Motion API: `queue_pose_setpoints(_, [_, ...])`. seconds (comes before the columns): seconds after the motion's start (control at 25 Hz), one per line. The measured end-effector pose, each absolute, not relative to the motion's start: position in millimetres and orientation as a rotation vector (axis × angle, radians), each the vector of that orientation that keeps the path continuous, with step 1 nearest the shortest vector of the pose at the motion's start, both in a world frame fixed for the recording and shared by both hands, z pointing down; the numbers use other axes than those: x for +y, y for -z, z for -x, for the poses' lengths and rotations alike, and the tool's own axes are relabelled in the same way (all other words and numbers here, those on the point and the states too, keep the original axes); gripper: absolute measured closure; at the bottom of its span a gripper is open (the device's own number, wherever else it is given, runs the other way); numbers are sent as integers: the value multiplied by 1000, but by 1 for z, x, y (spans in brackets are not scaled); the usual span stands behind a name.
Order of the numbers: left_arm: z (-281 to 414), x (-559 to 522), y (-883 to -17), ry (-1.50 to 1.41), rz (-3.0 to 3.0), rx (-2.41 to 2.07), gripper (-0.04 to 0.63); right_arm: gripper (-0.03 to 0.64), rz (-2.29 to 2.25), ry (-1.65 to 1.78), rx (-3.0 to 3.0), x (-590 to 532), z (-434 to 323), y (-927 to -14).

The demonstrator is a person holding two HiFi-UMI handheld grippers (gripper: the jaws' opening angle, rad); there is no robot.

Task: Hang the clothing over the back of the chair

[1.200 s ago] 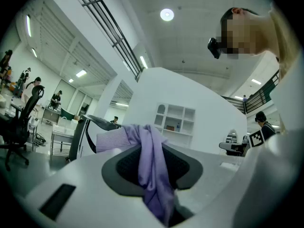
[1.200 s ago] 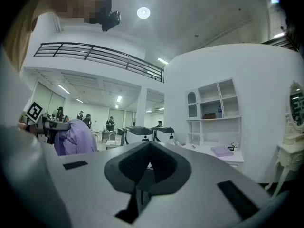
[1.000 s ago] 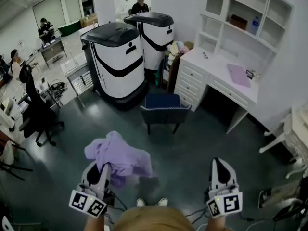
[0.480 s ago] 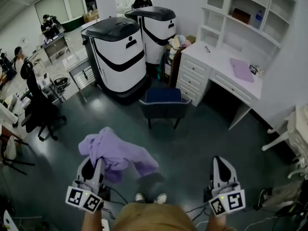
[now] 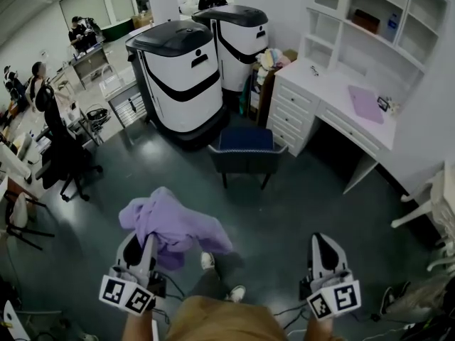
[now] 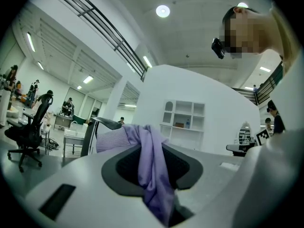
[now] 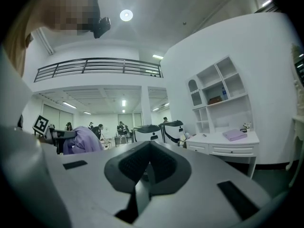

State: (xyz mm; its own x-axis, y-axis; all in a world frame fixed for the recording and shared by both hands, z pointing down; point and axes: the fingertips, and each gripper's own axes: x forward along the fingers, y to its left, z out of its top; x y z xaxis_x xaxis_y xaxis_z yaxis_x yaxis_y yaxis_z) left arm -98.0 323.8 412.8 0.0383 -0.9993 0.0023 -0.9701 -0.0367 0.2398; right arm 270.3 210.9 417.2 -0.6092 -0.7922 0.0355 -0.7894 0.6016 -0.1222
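Shoe has stepped forward; left hand-held gripper keeps lilac garment.

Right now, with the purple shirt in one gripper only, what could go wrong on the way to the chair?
The purple shirt is bunched in the left gripper alone; it may land on the chair as a lump and slide off. The right gripper, shut and empty, cannot spread it.
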Motion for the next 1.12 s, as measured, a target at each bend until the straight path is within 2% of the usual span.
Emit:
queue_pose_setpoints(0.4, [128, 242, -425, 275, -2129, -1993, 495, 614, 1418, 182, 2823, 137, -236, -414])
queue_pose_setpoints(0.76, [189, 123, -432, 215, -2196, -1876, 497, 612, 1477, 146, 2808, 30, -155, -393])
queue_pose_setpoints(1.12, [249, 45, -449, 205, -2301, -1717, 495, 612, 1579, 96, 2772, -24, -80, -393])
